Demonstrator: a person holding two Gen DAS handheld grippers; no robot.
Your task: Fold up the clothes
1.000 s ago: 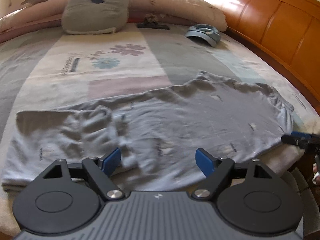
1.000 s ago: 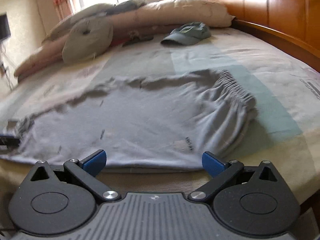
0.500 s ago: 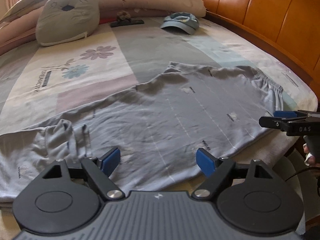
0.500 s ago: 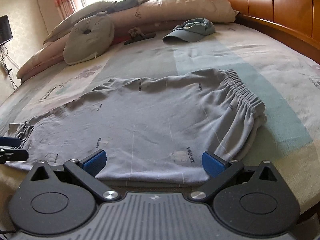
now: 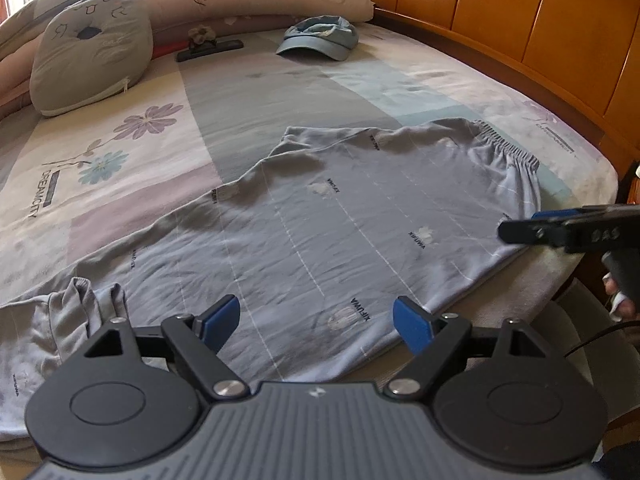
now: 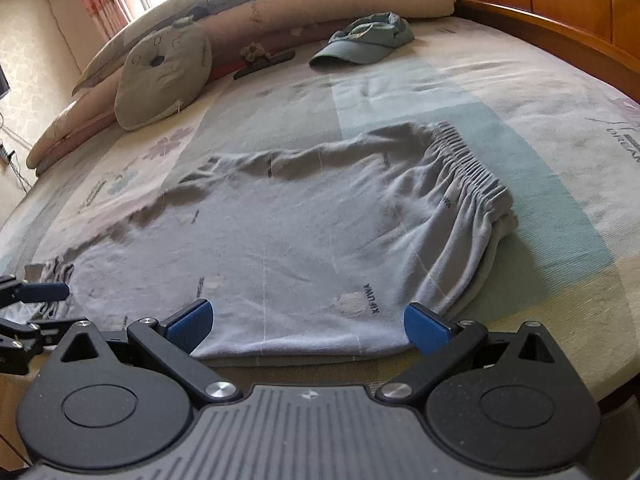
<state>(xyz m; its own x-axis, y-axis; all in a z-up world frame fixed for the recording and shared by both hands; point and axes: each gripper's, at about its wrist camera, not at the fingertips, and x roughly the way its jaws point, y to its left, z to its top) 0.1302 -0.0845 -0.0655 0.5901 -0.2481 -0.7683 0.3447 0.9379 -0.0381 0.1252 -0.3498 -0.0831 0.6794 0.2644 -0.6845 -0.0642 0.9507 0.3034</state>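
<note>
Both the left gripper (image 5: 316, 318) and right gripper (image 6: 308, 326) are released, hovering over the near edge of the light grey printed cotton trousers (image 6: 304, 240); next up, grabbing that hem to fold.

"XIFUWA" on trousers (image 5: 360, 240), "DREAMCITY" on bedsheet (image 5: 120, 128)

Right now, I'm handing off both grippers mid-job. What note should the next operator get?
Left gripper: open, empty, over the near hem of the pale grey printed pyjama trousers.
Right gripper: open, empty, at the near edge beside the gathered elastic waistband.
Trousers lie spread flat across the patterned bedsheet, legs together; leg cuffs bunched at the left end.
Blue cap lies near the pillows, out of the way.
Done: garment laid out lengthwise.
Left: smooth the cuffs, fold across.
</note>
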